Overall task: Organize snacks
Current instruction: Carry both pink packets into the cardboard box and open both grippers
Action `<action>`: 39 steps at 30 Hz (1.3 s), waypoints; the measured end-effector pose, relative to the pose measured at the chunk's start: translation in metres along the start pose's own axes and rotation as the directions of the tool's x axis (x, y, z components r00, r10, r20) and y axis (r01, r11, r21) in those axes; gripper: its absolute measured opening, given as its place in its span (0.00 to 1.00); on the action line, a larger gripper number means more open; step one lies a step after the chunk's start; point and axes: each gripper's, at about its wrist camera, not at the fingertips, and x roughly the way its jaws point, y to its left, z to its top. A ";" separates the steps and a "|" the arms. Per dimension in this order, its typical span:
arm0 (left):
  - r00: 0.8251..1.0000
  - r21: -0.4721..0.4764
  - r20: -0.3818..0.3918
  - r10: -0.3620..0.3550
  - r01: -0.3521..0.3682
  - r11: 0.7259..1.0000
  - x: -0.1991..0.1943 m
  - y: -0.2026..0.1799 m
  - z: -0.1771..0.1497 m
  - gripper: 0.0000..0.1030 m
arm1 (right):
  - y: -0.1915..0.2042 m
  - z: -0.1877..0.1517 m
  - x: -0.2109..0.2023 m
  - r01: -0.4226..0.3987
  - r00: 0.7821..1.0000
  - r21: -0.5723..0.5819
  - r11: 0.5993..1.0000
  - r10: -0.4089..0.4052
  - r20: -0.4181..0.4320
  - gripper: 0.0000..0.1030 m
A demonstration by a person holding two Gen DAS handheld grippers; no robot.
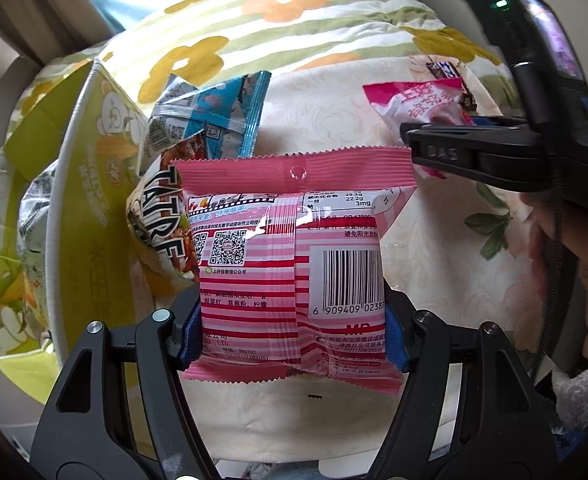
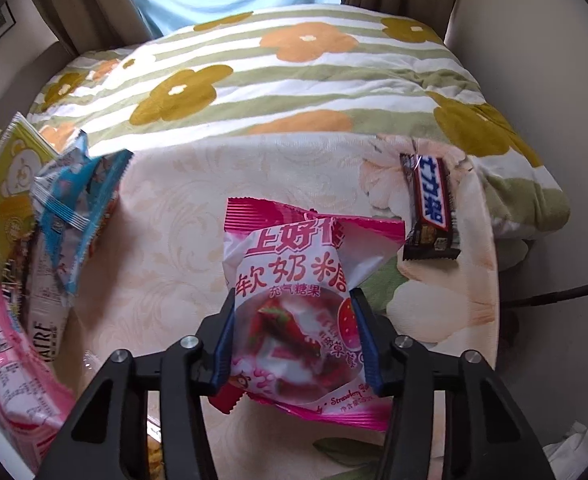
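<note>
At the far left stood my yellow-green box (image 1: 89, 184), a blue packet (image 1: 213, 116) leaning on it. My left gripper (image 1: 294, 336) pinched a pink striped bag (image 1: 294, 264), barcode side up, long axis running away from me. My right gripper (image 2: 294, 344) pinched a "Strawberry" marshmallow bag (image 2: 294, 280). A chocolate bar (image 2: 430, 208) lay rightmost, lengthwise away from me.

Pink-striped snack packet (image 1: 294, 264), flowered green-striped blanket (image 2: 294, 80)
</note>
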 end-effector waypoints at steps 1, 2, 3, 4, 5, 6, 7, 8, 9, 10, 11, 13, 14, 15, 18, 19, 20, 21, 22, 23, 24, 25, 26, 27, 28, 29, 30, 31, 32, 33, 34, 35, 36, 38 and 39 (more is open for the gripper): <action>1.000 -0.001 0.006 0.000 0.000 1.000 -0.002 0.000 0.001 0.64 | 0.000 0.000 -0.006 -0.003 1.000 -0.004 1.000 0.003 0.007 0.45; 1.000 -0.002 0.015 0.002 -0.002 1.000 -0.006 -0.001 0.002 0.64 | -0.002 0.001 -0.013 -0.008 1.000 -0.003 1.000 0.008 0.018 0.45; 1.000 -0.001 0.024 0.004 -0.004 1.000 -0.010 -0.003 0.003 0.64 | -0.002 0.002 -0.020 -0.013 1.000 -0.002 1.000 0.013 0.028 0.45; 0.999 -0.002 0.037 0.004 -0.004 1.000 -0.015 -0.004 0.004 0.64 | -0.003 0.002 -0.027 -0.018 0.999 -0.002 1.000 0.018 0.037 0.45; 0.999 -0.005 0.052 0.004 -0.003 1.000 -0.022 -0.005 0.005 0.64 | -0.004 0.003 -0.036 -0.022 0.999 -0.005 1.000 0.022 0.048 0.45; 0.998 -0.008 0.064 0.003 -0.002 1.000 -0.027 -0.005 0.006 0.64 | -0.005 0.004 -0.045 -0.027 0.998 -0.008 1.000 0.028 0.060 0.45; 0.997 -0.011 0.076 0.001 -0.001 1.000 -0.033 -0.006 0.007 0.64 | -0.006 0.005 -0.053 -0.029 0.997 -0.014 0.999 0.030 0.069 0.45; 0.996 -0.015 0.091 0.000 0.002 1.000 -0.040 -0.006 0.009 0.64 | -0.006 0.006 -0.062 -0.032 0.996 -0.022 0.999 0.034 0.079 0.45; 0.994 -0.020 0.108 0.001 0.001 1.000 -0.046 -0.007 0.011 0.64 | -0.005 0.007 -0.069 -0.036 0.995 -0.028 0.999 0.038 0.089 0.45; 0.993 -0.023 0.121 0.005 -0.003 1.000 -0.052 -0.007 0.013 0.64 | -0.005 0.008 -0.078 -0.040 0.994 -0.034 0.999 0.043 0.100 0.45; 0.990 -0.030 0.140 0.013 -0.008 1.000 -0.059 -0.006 0.015 0.64 | -0.003 0.009 -0.086 -0.043 0.993 -0.044 0.998 0.048 0.111 0.45; 0.984 -0.056 0.175 0.033 -0.024 0.998 -0.072 -0.002 0.020 0.64 | 0.000 0.014 -0.102 -0.049 0.989 -0.068 0.996 0.058 0.134 0.45; 0.981 -0.064 0.187 0.041 -0.030 0.998 -0.077 0.001 0.022 0.64 | 0.003 0.017 -0.111 -0.057 0.987 -0.085 0.995 0.069 0.147 0.45; 0.978 -0.075 0.202 0.051 -0.037 0.997 -0.082 0.004 0.025 0.64 | 0.007 0.020 -0.117 -0.065 0.984 -0.101 0.993 0.080 0.159 0.45; 0.966 -0.119 0.244 0.080 -0.052 0.991 -0.099 0.018 0.032 0.64 | 0.021 0.028 -0.135 -0.081 0.975 -0.152 0.985 0.110 0.195 0.45; 0.963 -0.134 0.255 0.091 -0.058 0.989 -0.104 0.025 0.034 0.64 | 0.028 0.032 -0.141 -0.094 0.970 -0.167 0.981 0.128 0.207 0.45; 0.959 -0.147 0.265 0.104 -0.066 0.987 -0.109 0.034 0.035 0.64 | 0.033 0.035 -0.145 -0.101 0.967 -0.180 0.979 0.139 0.214 0.45; 0.956 -0.157 0.271 0.113 -0.072 0.985 -0.113 0.041 0.037 0.64 | 0.040 0.038 -0.149 -0.108 0.963 -0.196 0.975 0.151 0.222 0.45; 0.952 -0.174 0.279 0.125 -0.078 0.982 -0.117 0.052 0.038 0.64 | 0.048 0.040 -0.153 -0.113 0.959 -0.212 0.971 0.162 0.230 0.45; 0.950 -0.187 0.282 0.133 -0.081 0.979 -0.120 0.062 0.038 0.64 | 0.057 0.043 -0.157 -0.121 0.956 -0.230 0.966 0.176 0.236 0.45; 0.948 -0.200 0.285 0.140 -0.084 0.976 -0.123 0.073 0.038 0.65 | 0.066 0.046 -0.160 -0.127 0.953 -0.243 0.962 0.187 0.240 0.45; 0.947 -0.216 0.286 0.146 -0.085 0.973 -0.125 0.084 0.037 0.65 | 0.076 0.048 -0.163 -0.136 0.949 -0.256 0.957 0.200 0.244 0.45; 0.945 -0.235 0.288 0.153 -0.085 0.968 -0.127 0.097 0.036 0.65 | 0.087 0.050 -0.165 -0.147 0.945 -0.270 0.952 0.216 0.247 0.45; 0.944 -0.249 0.288 0.159 -0.086 0.965 -0.128 0.110 0.034 0.65 | 0.100 0.053 -0.167 -0.155 0.941 -0.283 0.947 0.229 0.249 0.45; 0.944 -0.263 0.286 0.167 -0.090 0.961 -0.129 0.123 0.032 0.65 | 0.112 0.055 -0.168 -0.158 0.938 -0.296 0.942 0.237 0.253 0.45; 0.943 -0.278 0.284 0.175 -0.094 0.956 -0.130 0.138 0.029 0.65 | 0.122 0.056 -0.168 -0.161 0.936 -0.306 0.938 0.244 0.254 0.45; 0.944 -0.290 0.279 0.178 -0.093 0.952 -0.130 0.152 0.025 0.65 | 0.133 0.057 -0.168 -0.167 0.934 -0.314 0.935 0.252 0.255 0.45; 0.946 -0.303 0.271 0.176 -0.090 0.949 -0.131 0.167 0.022 0.65 | 0.145 0.058 -0.169 -0.174 0.931 -0.317 0.932 0.260 0.254 0.45; 0.948 -0.316 0.265 0.175 -0.086 0.945 -0.131 0.184 0.017 0.65 | 0.158 0.059 -0.168 -0.186 0.929 -0.320 0.929 0.272 0.250 0.45; 0.949 -0.326 0.261 0.176 -0.085 0.942 -0.131 0.199 0.013 0.65 | 0.171 0.059 -0.168 -0.197 0.927 -0.324 0.925 0.284 0.246 0.45; 0.951 -0.335 0.253 0.180 -0.088 0.938 -0.130 0.215 0.010 0.65 | 0.187 0.059 -0.167 -0.209 0.924 -0.330 0.921 0.296 0.241 0.45; 0.953 -0.343 0.242 0.180 -0.090 0.935 -0.128 0.231 0.006 0.65 | 0.198 0.058 -0.165 -0.216 0.923 -0.335 0.917 0.304 0.237 0.45; 0.957 -0.352 0.233 0.175 -0.085 0.932 -0.125 0.247 0.002 0.65 | 0.210 0.059 -0.163 -0.223 0.922 -0.340 0.913 0.311 0.231 0.45; 0.965 -0.370 0.205 0.162 -0.077 0.926 -0.117 0.279 -0.007 0.65 | 0.235 0.059 -0.157 -0.238 0.920 -0.344 0.908 0.325 0.219 0.45; 0.968 -0.374 0.194 0.158 -0.076 0.924 -0.112 0.294 -0.011 0.65 | 0.246 0.058 -0.154 -0.246 0.919 -0.345 0.906 0.331 0.213 0.45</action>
